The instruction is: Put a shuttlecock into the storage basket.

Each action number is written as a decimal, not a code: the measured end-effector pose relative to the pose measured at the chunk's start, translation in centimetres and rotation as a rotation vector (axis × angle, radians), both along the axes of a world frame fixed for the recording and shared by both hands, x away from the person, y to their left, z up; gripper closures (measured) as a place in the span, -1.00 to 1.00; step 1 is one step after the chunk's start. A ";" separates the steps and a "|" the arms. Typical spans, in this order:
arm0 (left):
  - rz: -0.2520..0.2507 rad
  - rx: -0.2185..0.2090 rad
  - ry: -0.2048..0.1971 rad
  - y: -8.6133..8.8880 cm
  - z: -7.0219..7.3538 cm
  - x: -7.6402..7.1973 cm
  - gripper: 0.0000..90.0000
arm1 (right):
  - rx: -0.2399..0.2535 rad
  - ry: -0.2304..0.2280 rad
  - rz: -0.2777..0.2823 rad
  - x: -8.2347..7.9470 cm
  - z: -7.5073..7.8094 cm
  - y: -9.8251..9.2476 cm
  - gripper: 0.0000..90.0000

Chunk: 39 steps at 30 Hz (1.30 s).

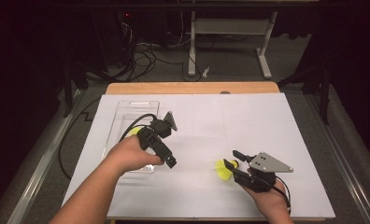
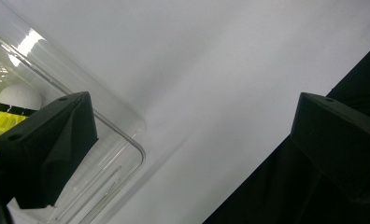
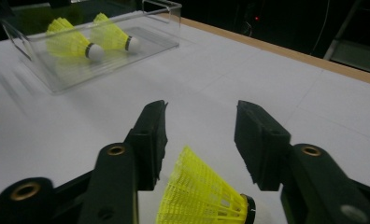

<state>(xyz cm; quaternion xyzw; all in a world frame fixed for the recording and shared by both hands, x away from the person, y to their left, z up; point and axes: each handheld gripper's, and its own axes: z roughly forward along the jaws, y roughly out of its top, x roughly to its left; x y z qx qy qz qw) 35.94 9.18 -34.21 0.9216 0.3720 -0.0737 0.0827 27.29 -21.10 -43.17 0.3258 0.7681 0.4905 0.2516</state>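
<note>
The right tongs [image 3: 199, 144] stand part-way open around a bright yellow plastic shuttlecock with a black band at its cork [image 3: 204, 198], which lies on the white-covered worktop [image 1: 248, 121] near the person's side. In the right gripper view the netted skirt sits between the two black jaws with a gap on either side, so the pads do not seem to press on it yet.

The risk here, as I judge it, is a poor bite: the skirt is light and springy, and jaws that close on its flared edge rather than near the cork could squash it or let it squirt out and roll across the smooth sheet. One jaw touching first could also nudge it sideways.

The left tongs [image 2: 192, 140] hang wide open with nothing between them, just at the rim of the clear rectangular plastic tray [image 1: 122, 114], where two more yellow shuttlecocks [image 3: 87, 39] already lie. That hand sits close over the tray; a careless move could knock the light tray or block the way for a drop.
</note>
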 end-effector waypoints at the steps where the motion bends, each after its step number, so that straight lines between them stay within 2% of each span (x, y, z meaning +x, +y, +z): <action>1: 0.000 -0.001 0.003 0.0 -0.1 0.0 -0.96 | -0.009 -0.001 -0.001 0.0 -0.3 0.2 0.32; 6: 0.006 0.007 0.007 0.1 -0.3 -0.1 -0.96 | -0.049 0.018 0.002 0.1 -1.4 0.5 0.34; 15: 0.007 0.004 0.007 0.1 -0.3 -0.2 -0.96 | -0.099 0.041 -0.008 0.3 -1.9 0.8 0.39; 19: 0.002 0.007 0.013 -0.1 -0.4 -0.2 -0.95 | -0.119 0.036 -0.009 0.2 -2.1 0.9 0.42; 24: -0.004 0.006 0.015 -0.3 -0.5 -0.3 -0.95 | -0.129 0.047 -0.016 0.2 -2.4 0.9 0.54; 28: -0.003 0.005 0.018 -0.3 -0.7 -0.3 -0.95 | -0.119 0.046 -0.022 0.2 -2.3 0.8 0.73; 33: -0.006 0.008 0.021 -0.2 -0.8 -0.2 -0.95 | -0.130 0.037 -0.025 0.1 -2.2 0.8 1.00; 39: 0.002 0.003 0.015 -0.1 -0.7 -0.3 -0.95 | -0.158 0.003 -0.045 -0.1 -2.0 0.7 1.00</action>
